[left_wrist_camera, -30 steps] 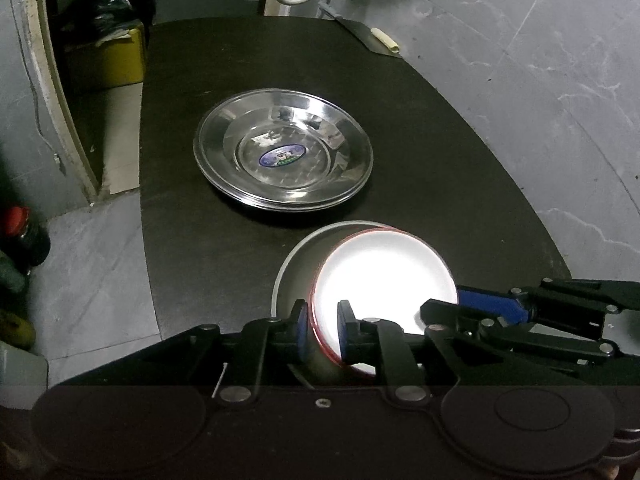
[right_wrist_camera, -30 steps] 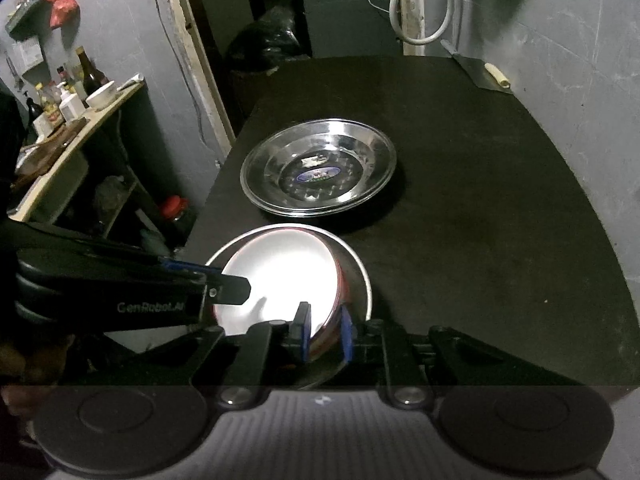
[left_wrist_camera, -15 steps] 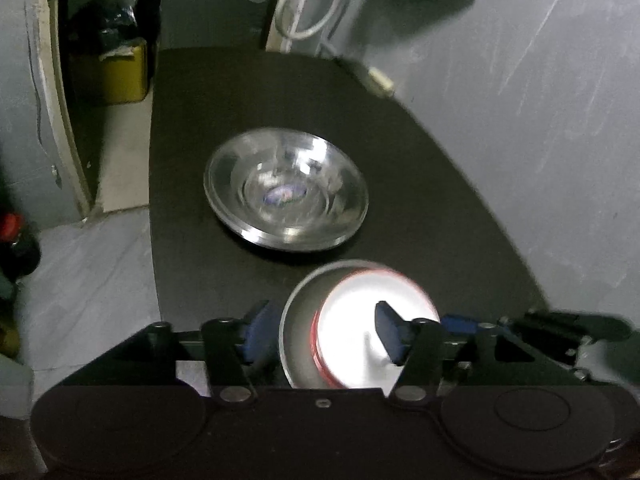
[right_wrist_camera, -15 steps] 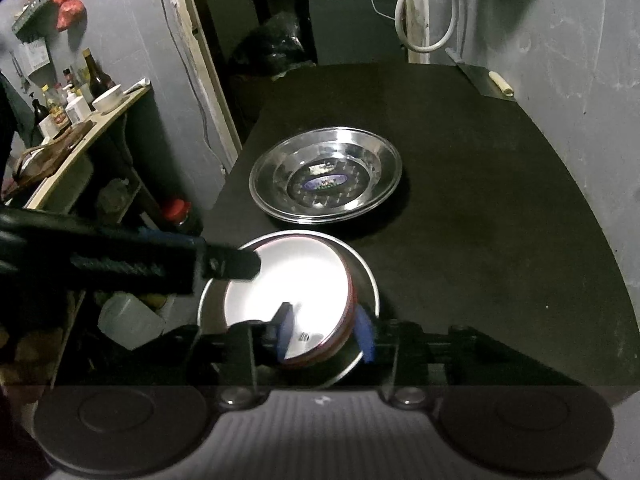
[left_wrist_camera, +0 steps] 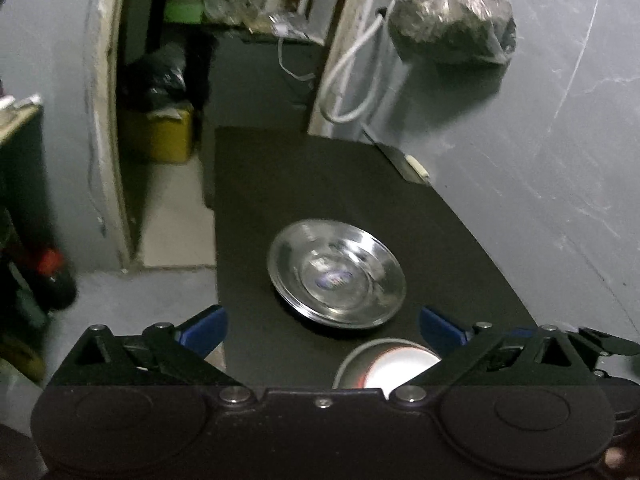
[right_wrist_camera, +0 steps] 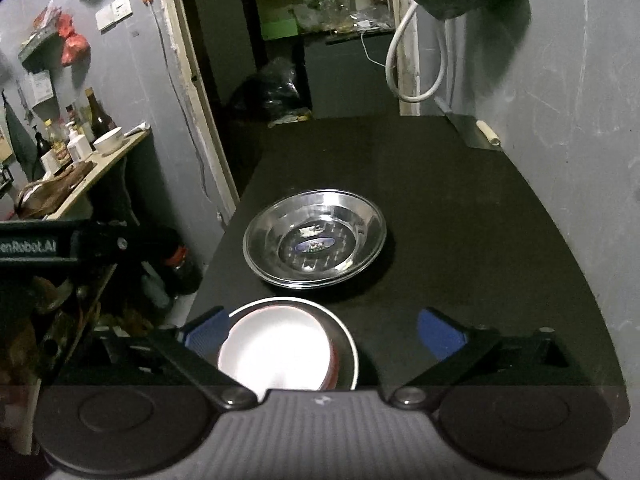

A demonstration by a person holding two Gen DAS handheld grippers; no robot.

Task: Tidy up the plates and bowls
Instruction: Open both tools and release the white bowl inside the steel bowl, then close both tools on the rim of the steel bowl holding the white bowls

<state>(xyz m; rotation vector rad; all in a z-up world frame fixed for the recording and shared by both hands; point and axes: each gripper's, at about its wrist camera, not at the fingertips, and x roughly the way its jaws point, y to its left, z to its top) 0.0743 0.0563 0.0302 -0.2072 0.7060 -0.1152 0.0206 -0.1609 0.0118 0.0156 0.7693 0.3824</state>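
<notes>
A white bowl with a red rim [right_wrist_camera: 276, 354] is seen nested inside a grey metal bowl [right_wrist_camera: 346, 344] at the lower centre of the right wrist view, on the black surface [right_wrist_camera: 460, 240]. A stack of shiny steel plates [right_wrist_camera: 316, 240] lies just beyond. The right hand-held gripper [right_wrist_camera: 322, 330] and left hand-held gripper [left_wrist_camera: 322, 330] are opening wide, gripping nothing.
</notes>
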